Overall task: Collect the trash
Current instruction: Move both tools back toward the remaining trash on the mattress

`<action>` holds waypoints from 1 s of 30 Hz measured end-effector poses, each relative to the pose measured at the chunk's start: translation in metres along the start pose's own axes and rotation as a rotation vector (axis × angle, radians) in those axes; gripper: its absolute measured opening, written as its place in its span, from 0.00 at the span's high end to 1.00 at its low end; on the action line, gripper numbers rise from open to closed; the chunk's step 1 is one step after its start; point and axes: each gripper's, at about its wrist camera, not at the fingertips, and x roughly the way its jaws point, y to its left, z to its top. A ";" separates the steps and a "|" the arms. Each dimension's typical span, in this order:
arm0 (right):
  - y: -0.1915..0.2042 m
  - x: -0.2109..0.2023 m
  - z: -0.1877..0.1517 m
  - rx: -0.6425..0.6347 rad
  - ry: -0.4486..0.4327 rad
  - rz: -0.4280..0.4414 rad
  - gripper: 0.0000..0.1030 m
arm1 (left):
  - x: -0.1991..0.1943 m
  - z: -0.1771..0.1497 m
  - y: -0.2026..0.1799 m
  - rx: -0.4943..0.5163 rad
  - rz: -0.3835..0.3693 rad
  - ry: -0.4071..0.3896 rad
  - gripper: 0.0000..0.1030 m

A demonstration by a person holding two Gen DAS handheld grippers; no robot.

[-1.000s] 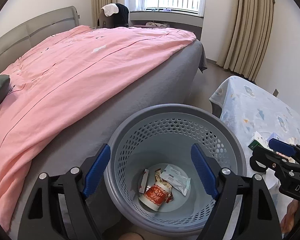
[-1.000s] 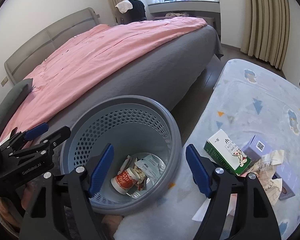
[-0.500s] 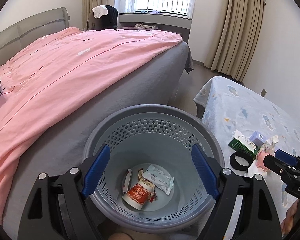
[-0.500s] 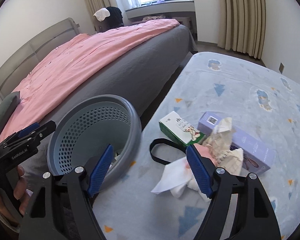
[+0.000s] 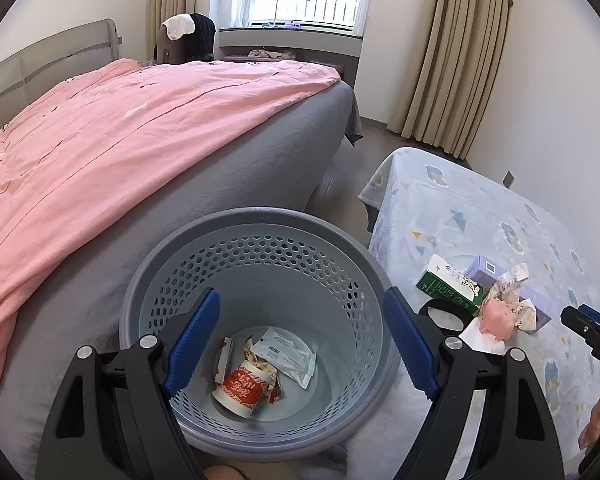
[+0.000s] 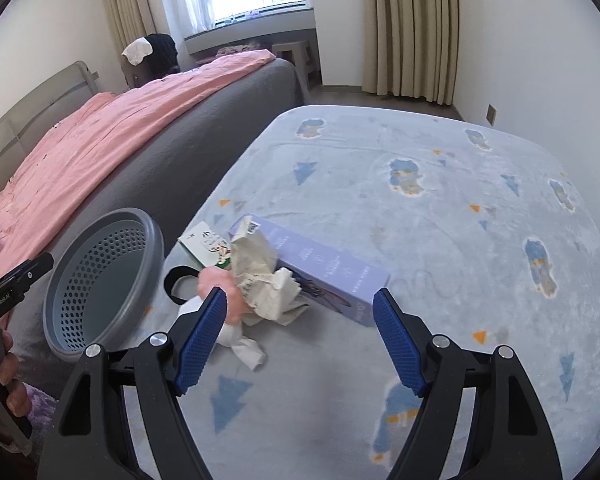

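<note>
A grey perforated basket (image 5: 260, 220) stands between the bed and a low table; it holds a red cup (image 5: 240, 390) and white wrappers (image 5: 288, 356). My left gripper (image 5: 304, 344) is open and empty above the basket's mouth. On the table lies a trash pile: crumpled paper (image 6: 256, 268), a pink lump (image 6: 220, 284), white tissue (image 6: 244, 348), a green-and-white carton (image 6: 206, 242), a lilac box (image 6: 328, 268) and a black loop (image 6: 176, 280). My right gripper (image 6: 296, 340) is open and empty just in front of the pile. The basket (image 6: 100, 280) also shows left in the right wrist view.
A bed with a pink cover (image 5: 120, 128) and grey sheet fills the left side. The table wears a pale blue patterned cloth (image 6: 440, 200). Curtains (image 5: 460, 60) and a window sill are at the back. A purple rug (image 6: 40, 400) lies on the floor.
My right gripper has swung away from the basket to the table and closed in on the trash pile. My left gripper stays open over the basket, its view shifted slightly right.
</note>
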 end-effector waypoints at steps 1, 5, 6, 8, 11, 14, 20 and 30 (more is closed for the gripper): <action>-0.004 0.001 -0.001 -0.006 0.002 -0.010 0.28 | 0.000 -0.001 -0.004 0.005 -0.002 -0.002 0.22; -0.016 0.004 -0.002 -0.018 0.010 -0.034 0.28 | 0.002 -0.004 -0.017 0.025 -0.007 -0.004 0.22; -0.018 0.006 -0.002 -0.017 0.011 -0.035 0.28 | 0.002 -0.005 -0.020 0.029 -0.008 -0.002 0.22; -0.018 0.008 -0.002 -0.024 0.013 -0.034 0.28 | 0.004 -0.007 -0.026 0.039 -0.011 0.002 0.22; -0.017 0.016 0.000 -0.058 0.021 -0.046 0.28 | 0.006 -0.009 -0.034 0.054 -0.017 0.006 0.22; -0.019 0.026 0.002 -0.086 0.038 -0.054 0.28 | 0.008 -0.013 -0.043 0.072 -0.028 0.013 0.22; -0.027 0.047 0.006 -0.104 0.073 -0.035 0.28 | 0.016 -0.020 -0.067 0.125 -0.050 0.029 0.22; -0.021 0.078 0.016 -0.180 0.103 0.006 0.28 | 0.029 -0.028 -0.091 0.182 -0.078 0.066 0.22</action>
